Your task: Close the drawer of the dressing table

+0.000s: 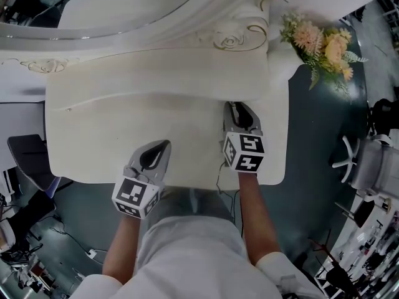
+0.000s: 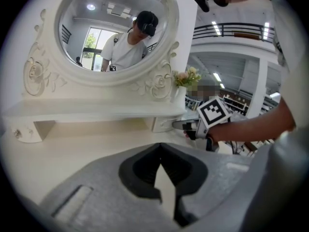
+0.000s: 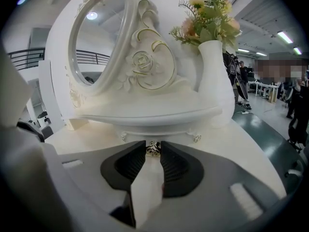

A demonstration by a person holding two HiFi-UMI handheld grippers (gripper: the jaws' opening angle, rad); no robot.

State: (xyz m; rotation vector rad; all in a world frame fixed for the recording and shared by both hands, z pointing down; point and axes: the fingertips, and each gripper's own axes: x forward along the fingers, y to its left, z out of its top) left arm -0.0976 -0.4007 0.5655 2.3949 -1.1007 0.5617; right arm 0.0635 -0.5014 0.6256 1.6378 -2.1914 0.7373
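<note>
The white dressing table (image 1: 124, 129) carries a raised shelf (image 3: 154, 114) with a small drawer (image 3: 159, 133) under its right end. The drawer front looks about flush under the shelf. Its metal knob (image 3: 153, 148) sits between the tips of my right gripper (image 3: 153, 150), whose jaws are closed in on it. From the head view the right gripper (image 1: 237, 106) reaches under the shelf edge, which hides the drawer. The left gripper view shows that drawer (image 2: 161, 123) with the right gripper at it. My left gripper (image 1: 162, 147) hovers over the tabletop, shut and holding nothing.
An oval mirror (image 2: 116, 33) in a carved frame stands behind the shelf. A white vase of flowers (image 1: 321, 42) sits at the table's right end. Another small drawer (image 2: 19, 133) is under the shelf's left end. Chairs and cables stand on the floor around.
</note>
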